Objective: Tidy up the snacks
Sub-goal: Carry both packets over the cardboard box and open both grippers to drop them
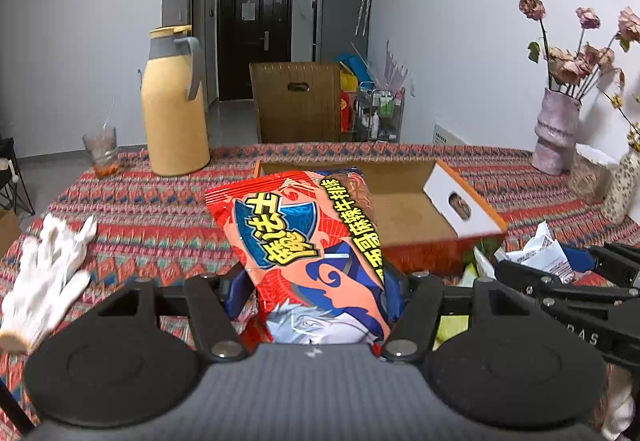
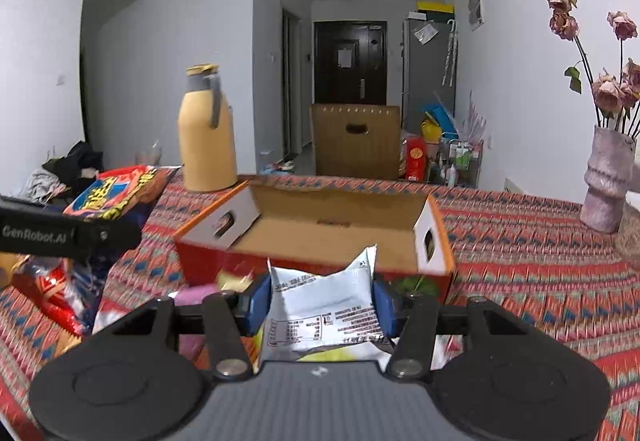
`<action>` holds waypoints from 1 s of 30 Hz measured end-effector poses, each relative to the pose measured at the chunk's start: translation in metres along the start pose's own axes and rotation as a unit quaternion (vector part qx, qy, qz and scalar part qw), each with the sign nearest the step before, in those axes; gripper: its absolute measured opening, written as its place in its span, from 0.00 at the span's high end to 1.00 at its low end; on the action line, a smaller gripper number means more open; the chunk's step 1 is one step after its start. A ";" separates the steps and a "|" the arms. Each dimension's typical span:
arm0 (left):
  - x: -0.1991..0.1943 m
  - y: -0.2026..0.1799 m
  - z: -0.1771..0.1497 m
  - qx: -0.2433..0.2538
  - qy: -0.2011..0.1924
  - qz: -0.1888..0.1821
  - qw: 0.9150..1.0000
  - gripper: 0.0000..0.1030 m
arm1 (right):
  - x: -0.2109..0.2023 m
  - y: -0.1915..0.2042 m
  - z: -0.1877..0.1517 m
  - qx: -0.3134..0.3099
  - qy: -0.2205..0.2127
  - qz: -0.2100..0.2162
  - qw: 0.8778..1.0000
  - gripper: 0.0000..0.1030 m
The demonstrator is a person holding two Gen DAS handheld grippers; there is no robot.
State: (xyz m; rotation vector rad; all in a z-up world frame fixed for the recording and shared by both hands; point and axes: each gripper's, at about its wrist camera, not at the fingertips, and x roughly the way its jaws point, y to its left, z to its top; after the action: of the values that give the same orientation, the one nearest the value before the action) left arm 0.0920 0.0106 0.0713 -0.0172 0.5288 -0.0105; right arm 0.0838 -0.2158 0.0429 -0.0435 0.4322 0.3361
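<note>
My left gripper (image 1: 316,293) is shut on a red and blue snack bag (image 1: 304,241), held above the table in front of the open orange cardboard box (image 1: 404,217). The same bag shows at the left of the right wrist view (image 2: 116,193). My right gripper (image 2: 320,301) is shut on a white snack packet (image 2: 324,305), just in front of the box's (image 2: 336,229) near wall. The right gripper and its packet also show at the right of the left wrist view (image 1: 540,253). The box looks empty inside.
A yellow thermos jug (image 1: 172,105) and a glass (image 1: 102,149) stand at the back left of the patterned tablecloth (image 1: 160,209). A white glove (image 1: 48,273) lies at the left. A vase of dried roses (image 2: 608,177) stands at the right. More snack packets (image 2: 60,293) lie at the near left.
</note>
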 end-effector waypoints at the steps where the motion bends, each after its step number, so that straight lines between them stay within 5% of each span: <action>1: 0.007 -0.002 0.007 0.000 0.000 0.002 1.000 0.38 | 0.007 -0.003 0.006 0.000 0.000 -0.002 1.000 0.49; 16: 0.139 -0.016 0.079 0.007 0.047 0.022 0.999 0.38 | 0.145 -0.049 0.067 -0.010 0.084 -0.010 0.996 0.49; 24: 0.214 -0.025 0.064 0.021 0.122 0.036 0.992 0.38 | 0.212 -0.059 0.059 -0.006 0.169 -0.017 0.985 0.49; 30: 0.221 -0.022 0.056 0.019 0.135 0.027 0.990 0.29 | 0.220 -0.059 0.052 -0.012 0.184 -0.018 0.983 0.37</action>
State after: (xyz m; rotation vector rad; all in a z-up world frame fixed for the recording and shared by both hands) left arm 0.3107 -0.0136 0.0084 0.0371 0.7999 0.0304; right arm 0.3118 -0.1973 -0.0031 -0.1378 0.7931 0.2981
